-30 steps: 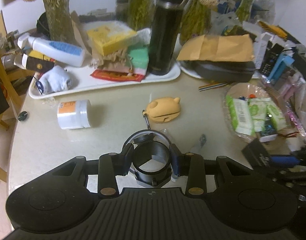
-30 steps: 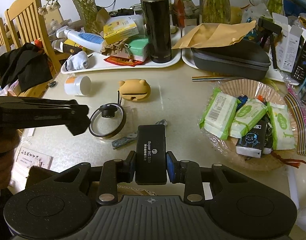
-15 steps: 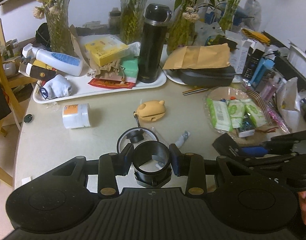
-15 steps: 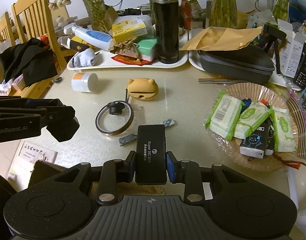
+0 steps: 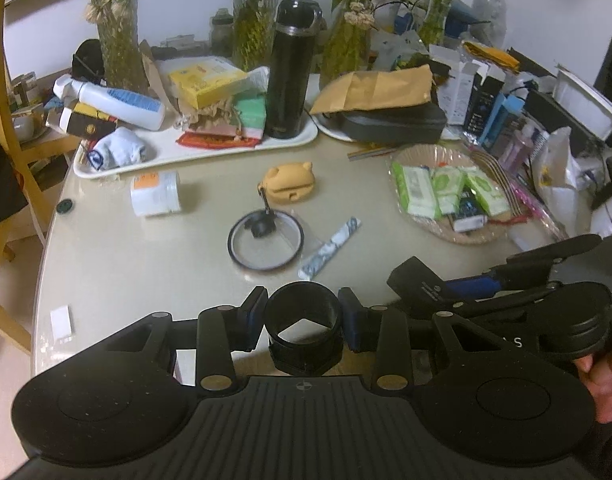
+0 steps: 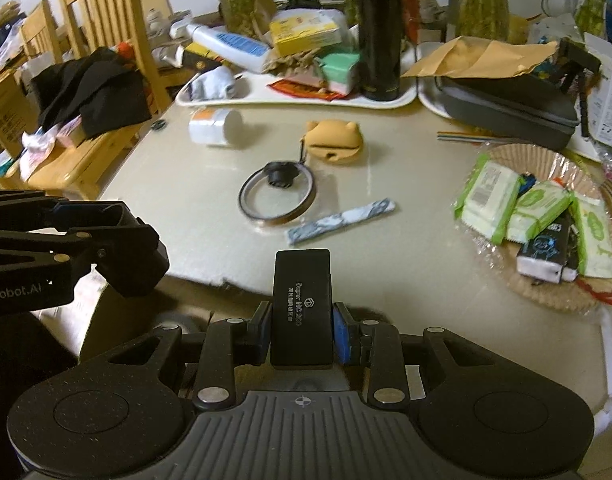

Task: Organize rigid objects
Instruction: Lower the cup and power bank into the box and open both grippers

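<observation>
My left gripper (image 5: 302,318) is shut on a black ring-shaped cylinder (image 5: 302,326), held over the table's near edge. My right gripper (image 6: 301,330) is shut on a flat black box with white lettering (image 6: 302,306), also at the near edge. Each gripper shows in the other's view: the right one (image 5: 434,286) at lower right, the left one (image 6: 105,240) at lower left. On the table lie a black hoop with a knob (image 5: 265,240), a marbled stick (image 5: 332,246), an orange animal-shaped case (image 5: 290,182) and a white jar (image 5: 155,194) on its side.
A white tray (image 5: 193,152) at the back holds a tall black flask (image 5: 287,68), bottles and boxes. A woven basket (image 6: 546,216) of green wipe packs sits right. A dark case under a brown envelope (image 6: 506,100), vases and wooden chairs (image 6: 105,40) ring the table.
Both grippers have drawn back toward the table's near edge with their objects still gripped; the hoop, stick and case now lie farther ahead. The right gripper has come into the left wrist view.
</observation>
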Tool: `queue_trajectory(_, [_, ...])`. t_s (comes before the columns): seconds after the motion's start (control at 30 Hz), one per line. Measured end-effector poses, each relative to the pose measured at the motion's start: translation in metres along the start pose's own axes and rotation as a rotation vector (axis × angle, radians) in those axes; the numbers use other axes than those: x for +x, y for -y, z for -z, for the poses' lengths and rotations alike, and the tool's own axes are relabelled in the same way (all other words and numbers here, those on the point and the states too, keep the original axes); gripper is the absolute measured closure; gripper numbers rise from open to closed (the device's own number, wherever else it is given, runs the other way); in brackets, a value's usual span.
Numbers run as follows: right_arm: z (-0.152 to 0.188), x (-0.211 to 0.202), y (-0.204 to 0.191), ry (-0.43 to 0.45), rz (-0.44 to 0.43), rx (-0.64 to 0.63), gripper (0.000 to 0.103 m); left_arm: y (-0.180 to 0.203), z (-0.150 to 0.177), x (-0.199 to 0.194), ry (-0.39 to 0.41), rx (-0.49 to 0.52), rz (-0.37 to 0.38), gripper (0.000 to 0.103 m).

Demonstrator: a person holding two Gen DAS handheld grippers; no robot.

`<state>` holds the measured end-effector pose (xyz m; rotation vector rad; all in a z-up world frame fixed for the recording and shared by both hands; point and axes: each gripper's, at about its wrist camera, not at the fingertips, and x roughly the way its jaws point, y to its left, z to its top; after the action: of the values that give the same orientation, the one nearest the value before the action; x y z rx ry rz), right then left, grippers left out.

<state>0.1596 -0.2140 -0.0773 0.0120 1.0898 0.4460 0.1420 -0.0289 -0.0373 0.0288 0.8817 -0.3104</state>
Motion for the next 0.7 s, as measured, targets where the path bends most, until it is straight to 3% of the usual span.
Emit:
queue_trajectory(0.57, [0.026,0.001,-0.026,-0.061,-0.033,-0.064,0.068,0.0,0.037,-0.009,-0.065,-0.011,-0.02,0.065])
queue_trajectory(0.63, [0.026,0.001,-0.026,-0.062,-0.025,-0.067,0.059,0.003,0.038,-0.012,-0.062,-0.001,-0.05,0.061])
queue_trajectory(0.7, [0.027,-0.003,-0.025,-0.047,-0.013,-0.064,0.03,0.006,0.037,-0.017,-0.056,0.006,-0.079,0.049])
